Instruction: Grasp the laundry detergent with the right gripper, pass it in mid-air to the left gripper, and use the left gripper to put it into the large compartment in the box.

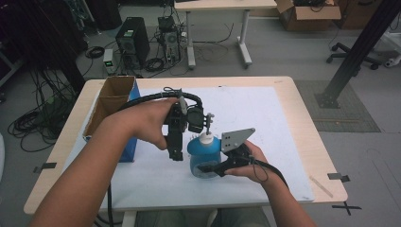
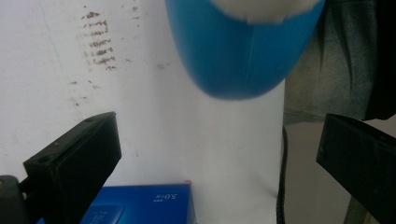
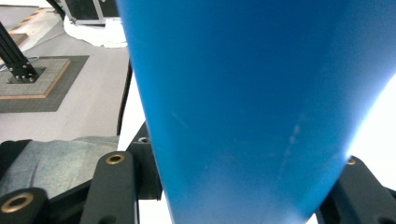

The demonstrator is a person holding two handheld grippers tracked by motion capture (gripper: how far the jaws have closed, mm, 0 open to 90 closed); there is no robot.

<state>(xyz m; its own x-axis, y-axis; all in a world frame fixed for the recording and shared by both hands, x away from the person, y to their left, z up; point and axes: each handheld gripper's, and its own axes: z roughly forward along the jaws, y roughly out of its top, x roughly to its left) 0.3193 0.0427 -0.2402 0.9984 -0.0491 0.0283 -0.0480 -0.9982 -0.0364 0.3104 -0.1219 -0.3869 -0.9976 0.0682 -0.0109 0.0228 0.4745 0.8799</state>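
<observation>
A blue bottle (image 1: 204, 153) with a white cap stands on the white mat (image 1: 265, 118), slightly right of the middle. My right gripper (image 1: 211, 167) comes in from the right and is shut on its lower body. The right gripper view shows the blue bottle (image 3: 243, 93) wedged between that gripper's (image 3: 243, 191) black jaws. My left gripper (image 1: 176, 152) points down just left of the bottle. In its own view the left gripper (image 2: 215, 158) stands wide open with nothing between its jaws. The rounded blue bottle (image 2: 240, 51) lies beyond them, apart from both.
An open cardboard box (image 1: 112, 101) with a blue printed side (image 2: 144, 205) stands at the mat's left edge, close to my left hand. The wooden table's rim (image 1: 307, 118) borders the mat. Cables, computers and another desk lie on the floor beyond.
</observation>
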